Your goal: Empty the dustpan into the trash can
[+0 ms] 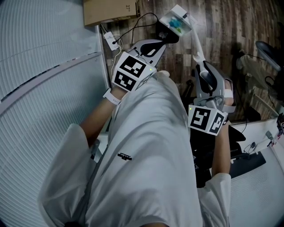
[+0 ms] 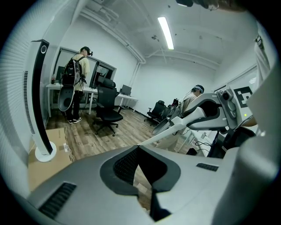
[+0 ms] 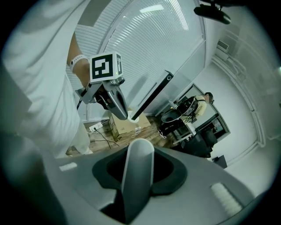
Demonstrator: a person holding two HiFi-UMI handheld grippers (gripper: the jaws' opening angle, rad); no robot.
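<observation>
Just right of the box (image 1: 111,11), over the wood floor (image 1: 222,31), is the dustpan (image 1: 176,20). It is held out ahead of me, beyond the tips of both tools, with some blue-green bits (image 1: 178,22) in it; I cannot tell what they are.

Its white handle (image 1: 197,48) runs from the pan back, away from the box, into my right hand-held gripper (image 1: 205,71). In the right gripper view the handle (image 3: 137,176) stands straight up between the jaws, which are closed on it from both sides. So the pan sits at the far end of the handle from that grip, and the right tool is farther from the box than the pan is.

My left hand-held gripper (image 1: 159,41) lies between the box and the pan, its tips near the pan but apart from it. In the left gripper view its jaws (image 2: 138,148) meet at the tips with nothing between them, only floor showing through the gap behind. In that view the handle (image 2: 167,132) slants across from my right hand-held gripper (image 2: 193,117) toward those closed tips.

From the right gripper view, my left hand-held gripper (image 3: 122,112) points down just above the box (image 3: 125,125). A tall fan (image 2: 37,101) stands right beside the box (image 2: 48,160).
</observation>
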